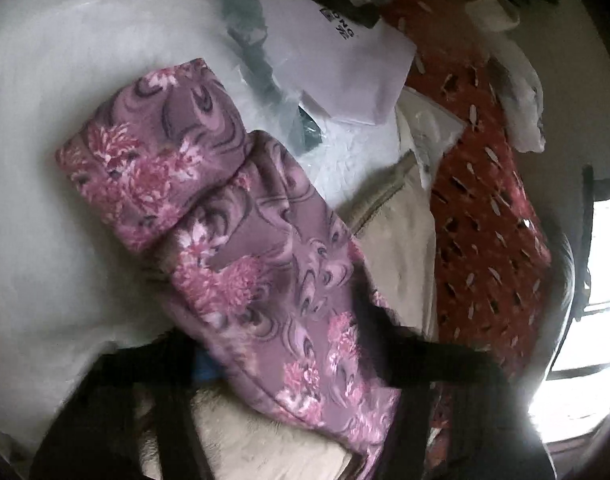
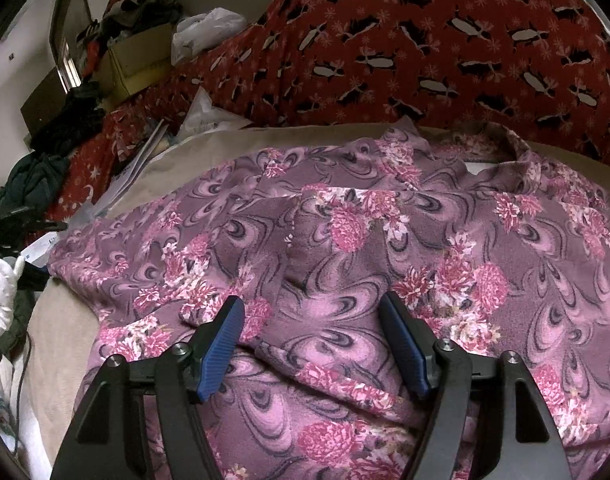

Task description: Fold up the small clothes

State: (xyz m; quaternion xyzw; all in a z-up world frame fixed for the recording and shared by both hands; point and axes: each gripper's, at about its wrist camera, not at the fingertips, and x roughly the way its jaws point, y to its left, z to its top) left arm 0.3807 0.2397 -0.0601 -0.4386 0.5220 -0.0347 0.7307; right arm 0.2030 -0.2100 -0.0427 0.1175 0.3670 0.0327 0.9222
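A purple fleece garment with pink flowers (image 2: 345, 248) lies spread on a beige sheet (image 2: 57, 340). My right gripper (image 2: 311, 320) hovers just over its middle, open, its blue pads (image 2: 225, 344) wide apart with nothing pinched between them. The left wrist view is blurred. There one sleeve (image 1: 245, 240) runs from its folded cuff (image 1: 145, 152) at the upper left down across my left gripper (image 1: 289, 360). The cloth lies between the dark fingers (image 1: 165, 368) and covers the pads, so no grip shows. A white-gloved hand (image 2: 3, 292) holds that gripper at the garment's left edge.
A red penguin-print blanket (image 2: 425, 40) is heaped behind the garment. Papers and plastic bags (image 1: 345, 60) lie beside the sleeve. A cardboard box (image 2: 133, 64), a white bag (image 2: 205, 28) and dark clothes (image 2: 33, 188) crowd the far left.
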